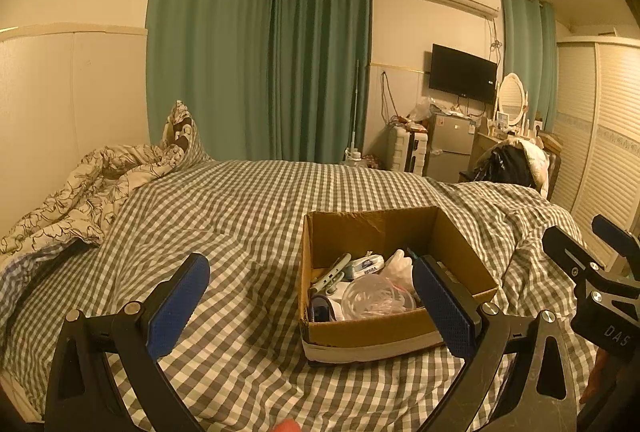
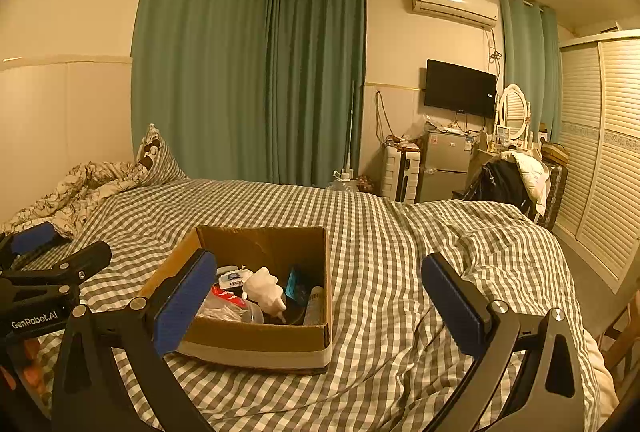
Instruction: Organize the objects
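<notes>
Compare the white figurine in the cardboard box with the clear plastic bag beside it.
The white figurine is opaque and solid with a moulded shape; the clear plastic bag is see-through, crumpled and soft. The figurine stands taller among the clutter, while the bag lies low and spread. Both sit inside the brown cardboard box on the checked bed cover.

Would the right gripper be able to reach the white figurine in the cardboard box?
Probably yes: the right gripper is open and empty, the cardboard box has no lid, and the white figurine lies on top.
</notes>
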`<state>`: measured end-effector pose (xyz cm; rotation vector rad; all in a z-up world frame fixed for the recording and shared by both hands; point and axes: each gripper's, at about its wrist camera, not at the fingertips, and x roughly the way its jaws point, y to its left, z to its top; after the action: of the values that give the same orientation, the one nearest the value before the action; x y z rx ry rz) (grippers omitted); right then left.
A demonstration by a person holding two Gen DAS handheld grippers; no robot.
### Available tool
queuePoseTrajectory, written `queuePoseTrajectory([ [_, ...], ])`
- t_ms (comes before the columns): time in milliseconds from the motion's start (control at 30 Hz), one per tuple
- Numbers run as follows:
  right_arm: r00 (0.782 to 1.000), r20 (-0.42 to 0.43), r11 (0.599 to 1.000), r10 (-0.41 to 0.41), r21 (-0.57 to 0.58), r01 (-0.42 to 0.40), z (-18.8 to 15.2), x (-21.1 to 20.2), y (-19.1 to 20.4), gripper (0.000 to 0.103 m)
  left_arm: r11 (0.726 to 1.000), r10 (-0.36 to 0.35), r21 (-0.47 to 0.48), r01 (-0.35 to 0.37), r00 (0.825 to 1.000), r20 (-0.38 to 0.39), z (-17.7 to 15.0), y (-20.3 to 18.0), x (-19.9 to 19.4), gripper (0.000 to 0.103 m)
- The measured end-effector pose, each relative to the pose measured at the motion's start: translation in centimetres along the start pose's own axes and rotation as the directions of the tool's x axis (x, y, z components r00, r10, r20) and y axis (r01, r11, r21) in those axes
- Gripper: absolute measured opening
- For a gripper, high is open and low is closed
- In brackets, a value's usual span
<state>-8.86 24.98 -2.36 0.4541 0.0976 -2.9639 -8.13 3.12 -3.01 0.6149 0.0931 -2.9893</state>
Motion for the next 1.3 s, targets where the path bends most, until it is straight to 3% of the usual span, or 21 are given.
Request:
queuePoseTrajectory([
  [1300, 1.000, -0.011, 1.000, 0.003, -0.004, -0.003, -0.46, 0.31, -0.01, 0.103, 1.000, 0.014, 0.018, -0.014, 1.000, -0.008, -0.21, -0.37, 0.26, 0.103],
])
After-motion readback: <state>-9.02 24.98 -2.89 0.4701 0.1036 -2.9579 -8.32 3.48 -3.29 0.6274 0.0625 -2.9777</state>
